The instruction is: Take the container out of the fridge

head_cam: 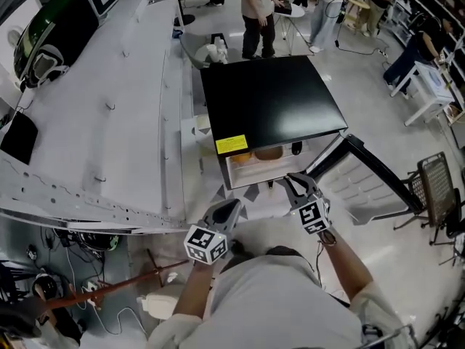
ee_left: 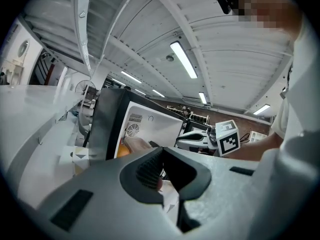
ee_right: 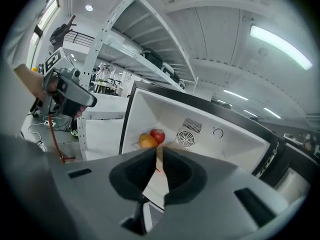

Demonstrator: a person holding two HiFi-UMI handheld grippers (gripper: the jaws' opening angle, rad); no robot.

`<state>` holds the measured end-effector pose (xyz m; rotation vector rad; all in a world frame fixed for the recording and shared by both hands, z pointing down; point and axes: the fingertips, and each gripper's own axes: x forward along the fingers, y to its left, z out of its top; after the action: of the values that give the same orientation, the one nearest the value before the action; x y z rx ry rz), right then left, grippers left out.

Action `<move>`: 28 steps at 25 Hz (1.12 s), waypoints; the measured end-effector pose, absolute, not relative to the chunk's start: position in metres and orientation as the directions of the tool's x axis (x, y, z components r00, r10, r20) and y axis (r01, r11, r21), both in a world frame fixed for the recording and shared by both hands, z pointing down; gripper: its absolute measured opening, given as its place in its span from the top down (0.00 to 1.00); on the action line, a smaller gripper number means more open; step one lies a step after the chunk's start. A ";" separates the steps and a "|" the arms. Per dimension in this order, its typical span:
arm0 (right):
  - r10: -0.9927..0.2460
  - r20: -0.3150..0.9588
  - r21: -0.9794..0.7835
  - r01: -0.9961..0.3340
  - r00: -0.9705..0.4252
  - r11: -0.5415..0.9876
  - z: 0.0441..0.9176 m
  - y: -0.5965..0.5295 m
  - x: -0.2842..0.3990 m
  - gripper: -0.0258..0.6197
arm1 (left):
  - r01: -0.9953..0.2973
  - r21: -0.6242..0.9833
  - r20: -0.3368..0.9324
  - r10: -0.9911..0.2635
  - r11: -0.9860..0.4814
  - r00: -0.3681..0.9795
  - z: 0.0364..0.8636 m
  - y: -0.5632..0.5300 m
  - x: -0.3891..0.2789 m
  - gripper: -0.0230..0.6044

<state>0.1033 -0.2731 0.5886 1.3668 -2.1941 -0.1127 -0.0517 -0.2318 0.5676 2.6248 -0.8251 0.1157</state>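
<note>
A small black fridge stands on the floor with its door swung open to the right. On its shelf a brownish container sits between an orange fruit and a dark item. My right gripper hovers just in front of the opening, its jaws a narrow slit apart with nothing between them. The right gripper view shows a red apple and an orange; there the container is hidden. My left gripper hangs lower left of the fridge, shut and empty. The left gripper view shows the container.
A long white bench runs along the left, with cables and a red rod below it. A folding chair stands at the right. People stand behind the fridge, with desks at the far right.
</note>
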 end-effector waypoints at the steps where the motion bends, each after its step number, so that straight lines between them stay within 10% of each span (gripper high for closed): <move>1: -0.850 0.413 0.356 -0.801 -0.326 0.481 0.591 -0.275 0.100 0.88 | -0.559 0.339 0.190 -0.526 -0.757 0.829 0.570 -0.233 -0.054 0.96; 28: -0.788 0.579 0.698 -0.372 -0.209 0.612 0.691 -0.349 0.094 0.44 | -0.642 0.340 0.198 -0.615 -0.688 0.764 0.565 -0.246 -0.040 0.96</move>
<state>0.0942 -0.3493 0.6913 0.9386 -1.8145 -0.5083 -0.0399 -0.2458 0.5652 2.5692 -0.9576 0.0955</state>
